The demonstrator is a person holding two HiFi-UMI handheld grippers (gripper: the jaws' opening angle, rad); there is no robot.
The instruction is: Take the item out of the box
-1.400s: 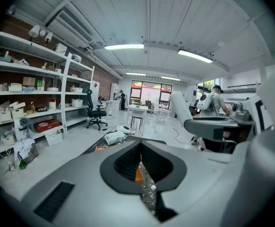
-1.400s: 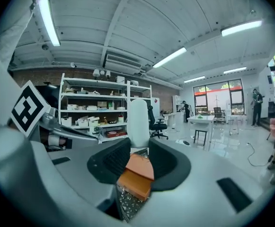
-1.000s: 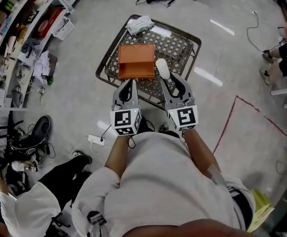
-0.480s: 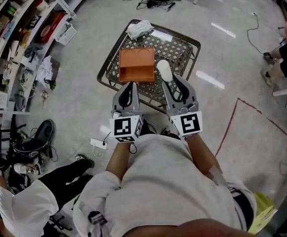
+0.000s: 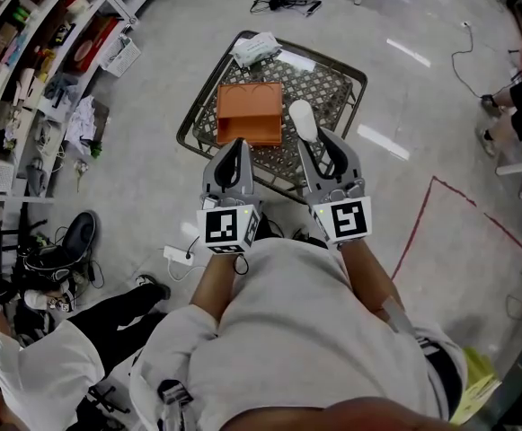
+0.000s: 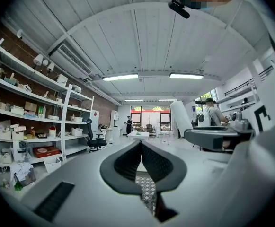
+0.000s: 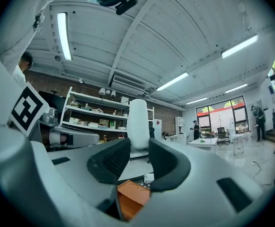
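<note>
Far left in the head view: shelves (image 5: pixel 27 61) crowded with boxes and loose goods. Below them, a black chair (image 5: pixel 67 241), and at lower left a person (image 5: pixel 126 312) in black trousers. Just beside, a white power strip (image 5: pixel 175 255) on the floor.

Middle: a table (image 5: pixel 337 83) with a lattice top. On its far corner, a white bundle (image 5: pixel 254 46). On its left half, the orange box (image 5: pixel 249 113), open at the top, flat on the lattice.

At the table's near edge, left side: left gripper (image 5: pixel 235 147), pointing toward the box's near wall and close to it, contact not discernible. Clenched, with the pads pressed together at the tips in the left gripper view and nothing between them. Below the pads, only a patch of lattice.

Right of it: right gripper (image 5: pixel 314 142), side by side with its partner, marker cube toward the body. Clamps the lower end of the item (image 5: pixel 302 118), a smooth white rounded oblong. Out of the box: held just right of it, apart from it, over the table's right half. In the right gripper view, upright between the two pads and rising above them, with the orange box showing below through the gap.

Further right: a red line (image 5: pixel 418 214) on the pale floor. At the frame's right edge, a second person's legs (image 5: pixel 512 106).
</note>
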